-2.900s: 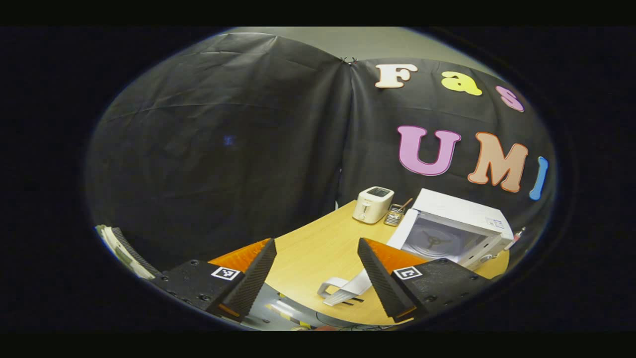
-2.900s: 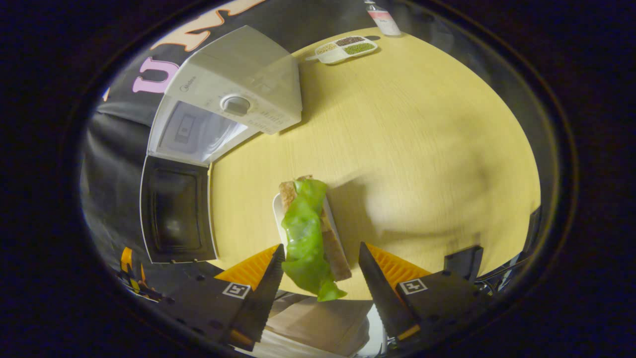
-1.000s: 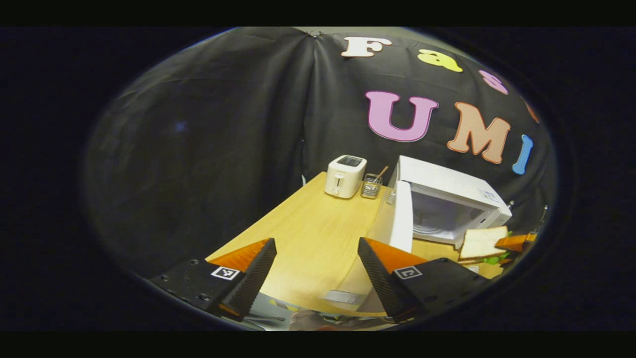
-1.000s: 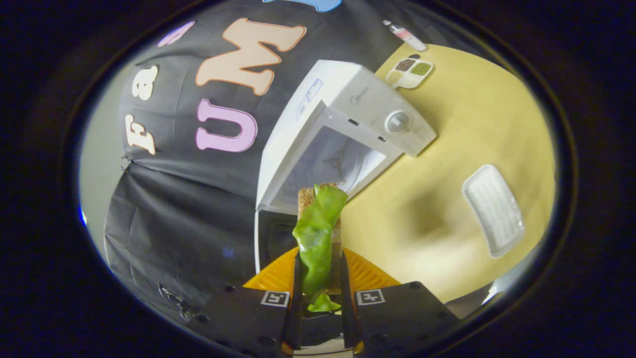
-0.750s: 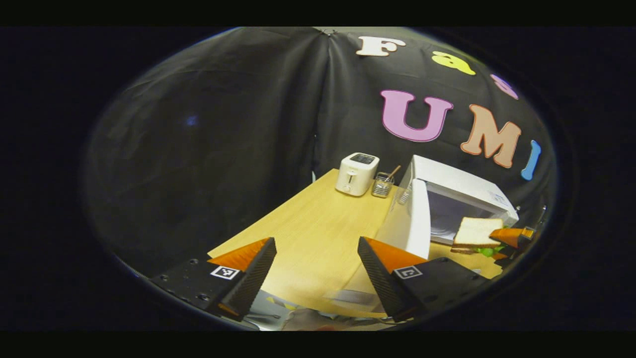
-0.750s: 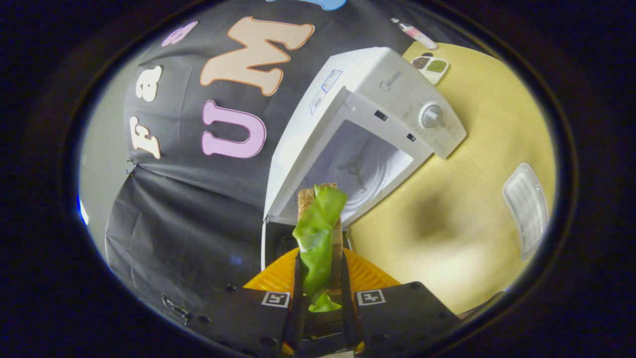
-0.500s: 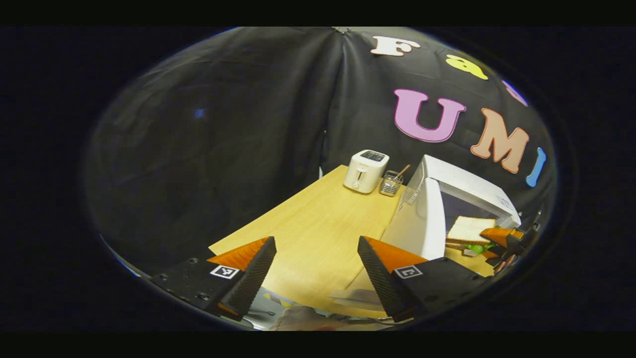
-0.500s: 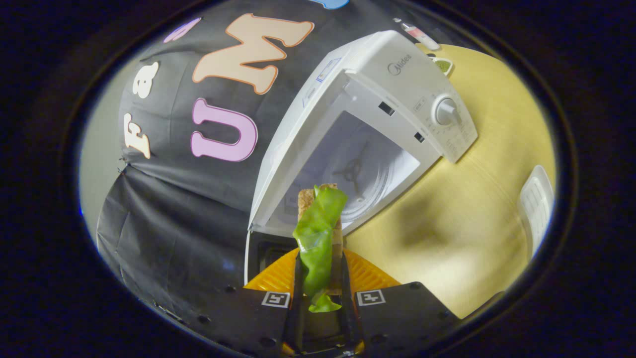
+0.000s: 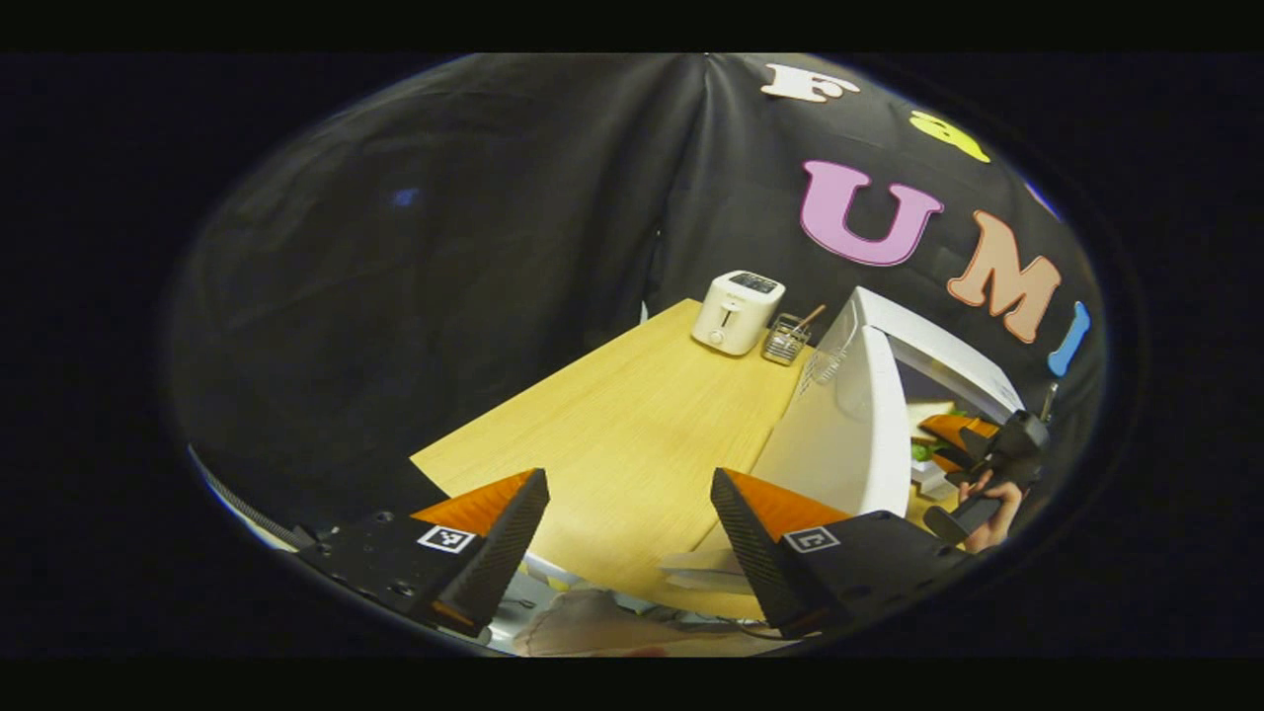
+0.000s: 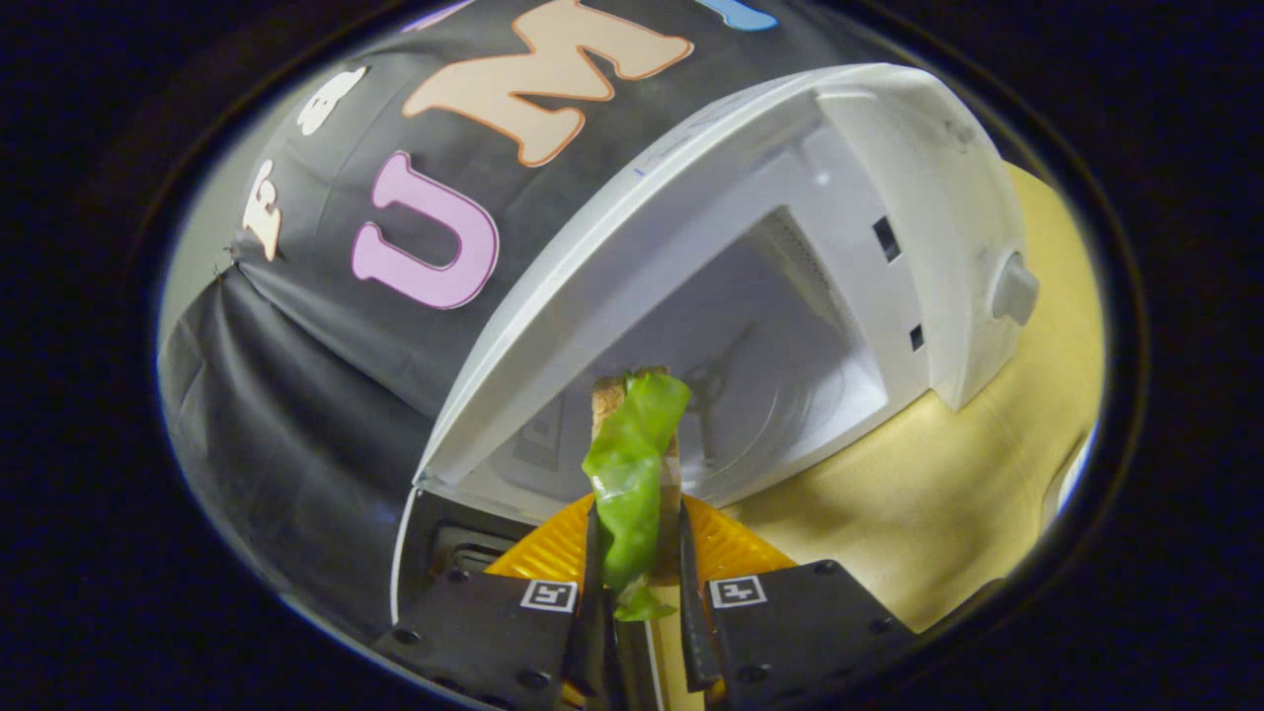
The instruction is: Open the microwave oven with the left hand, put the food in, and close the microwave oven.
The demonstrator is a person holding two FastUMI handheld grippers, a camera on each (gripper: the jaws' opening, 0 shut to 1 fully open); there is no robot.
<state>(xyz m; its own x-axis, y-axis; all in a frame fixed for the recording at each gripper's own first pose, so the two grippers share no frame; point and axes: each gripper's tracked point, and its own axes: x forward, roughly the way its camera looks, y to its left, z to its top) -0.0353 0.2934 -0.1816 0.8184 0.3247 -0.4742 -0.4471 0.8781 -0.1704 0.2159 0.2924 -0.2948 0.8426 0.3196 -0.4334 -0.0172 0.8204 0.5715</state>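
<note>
The white microwave stands with its door swung open, and the turntable shows inside the cavity. My right gripper is shut on the sandwich, bread with a green lettuce leaf, whose far end is at the cavity's mouth. In the left gripper view the microwave is at the right behind its open door. There the right gripper and the hand holding it carry the sandwich into the opening. My left gripper hangs open over the table's near edge, holding nothing.
A white toaster and a wire holder with utensils stand at the back of the wooden table, left of the microwave. The microwave's knob faces right. A sliver of a white tray shows at the table's right.
My right gripper shut on the sandwich, lifted it off the white tray and carried it up to the microwave's mouth. The left gripper stayed open while its view shifted.
</note>
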